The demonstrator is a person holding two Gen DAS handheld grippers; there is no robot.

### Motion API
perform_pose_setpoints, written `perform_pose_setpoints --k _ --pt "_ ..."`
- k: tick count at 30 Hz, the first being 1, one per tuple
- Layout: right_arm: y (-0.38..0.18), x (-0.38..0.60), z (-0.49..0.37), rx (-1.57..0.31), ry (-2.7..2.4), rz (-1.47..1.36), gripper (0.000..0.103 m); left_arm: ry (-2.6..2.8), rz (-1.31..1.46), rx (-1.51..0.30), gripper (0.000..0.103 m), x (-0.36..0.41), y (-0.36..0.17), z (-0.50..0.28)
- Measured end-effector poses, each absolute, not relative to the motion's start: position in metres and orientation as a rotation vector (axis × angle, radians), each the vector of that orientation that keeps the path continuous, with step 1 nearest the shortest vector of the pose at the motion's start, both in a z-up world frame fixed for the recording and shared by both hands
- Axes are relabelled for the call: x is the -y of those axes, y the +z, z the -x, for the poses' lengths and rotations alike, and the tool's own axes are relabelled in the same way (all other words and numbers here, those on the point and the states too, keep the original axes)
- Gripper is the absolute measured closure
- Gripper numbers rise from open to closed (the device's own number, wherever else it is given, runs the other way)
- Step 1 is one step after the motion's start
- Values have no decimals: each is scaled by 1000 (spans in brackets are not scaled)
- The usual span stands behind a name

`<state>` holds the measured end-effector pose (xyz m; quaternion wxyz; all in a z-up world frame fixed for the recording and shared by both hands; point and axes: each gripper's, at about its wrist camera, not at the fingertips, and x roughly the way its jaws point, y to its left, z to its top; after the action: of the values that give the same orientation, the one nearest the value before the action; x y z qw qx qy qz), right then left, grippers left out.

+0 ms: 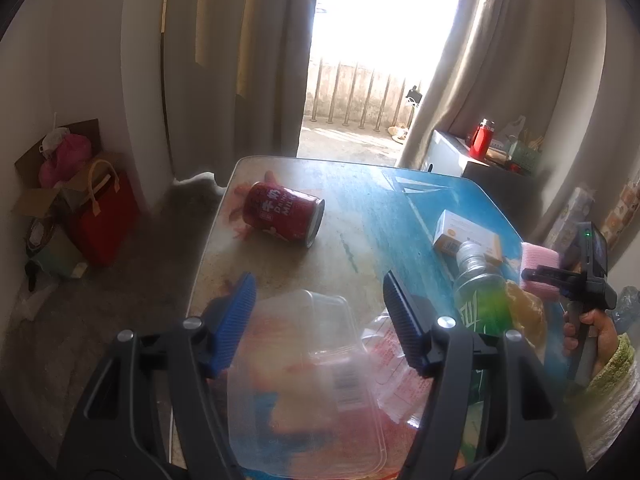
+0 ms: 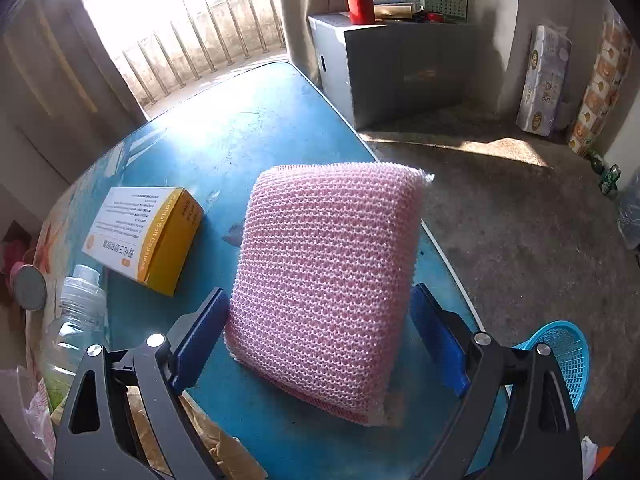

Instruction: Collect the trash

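A clear plastic container (image 1: 304, 360) lies on the table (image 1: 360, 200) between the blue pads of my left gripper (image 1: 320, 320). The left pad sits at its edge, while a gap shows at the right pad. A red milk can (image 1: 284, 216) lies on its side farther back. My right gripper (image 2: 320, 340) straddles a pink knitted sponge (image 2: 328, 280) near the table's right edge, jaws wide, a pad close to each side. In the left wrist view the right gripper (image 1: 536, 276) is held by a hand (image 1: 596, 328) beside the sponge (image 1: 540, 256).
A white-and-yellow box (image 2: 148, 236), a plastic bottle (image 1: 480, 292) with a green label, a brown paper wad (image 1: 524, 316) and a red-printed wrapper (image 1: 396, 376) crowd the table's near right. A blue basket (image 2: 560, 356) sits below the table edge. A grey cabinet (image 2: 400, 68) stands behind.
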<state>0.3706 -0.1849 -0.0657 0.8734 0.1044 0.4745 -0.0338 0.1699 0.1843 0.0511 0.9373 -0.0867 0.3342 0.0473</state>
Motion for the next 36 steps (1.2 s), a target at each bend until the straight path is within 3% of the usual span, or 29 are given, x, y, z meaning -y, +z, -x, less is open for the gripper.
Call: perform_pose_setpoints --k 4,8,12,20,30,36 --pt "-70 186 -371 -1011 -72 -209 15 85 205 -684 39 -193 49 -169" --pt "-70 189 -367 -1001 -54 -218 15 86 320 -662 20 -226 54 -157" --pt "-71 190 -365 -993 -50 -210 15 116 402 -723 15 -252 45 -152" --pt "-71 191 -365 -989 -41 -209 15 65 333 -976 12 -227 -5 -159" --pt "-70 194 -363 -978 -19 -220 15 59 387 -1040 10 -225 -32 -164" --pt "-69 196 -361 -969 -7 -227 15 -16 563 -1066 10 -241 -50 -166"
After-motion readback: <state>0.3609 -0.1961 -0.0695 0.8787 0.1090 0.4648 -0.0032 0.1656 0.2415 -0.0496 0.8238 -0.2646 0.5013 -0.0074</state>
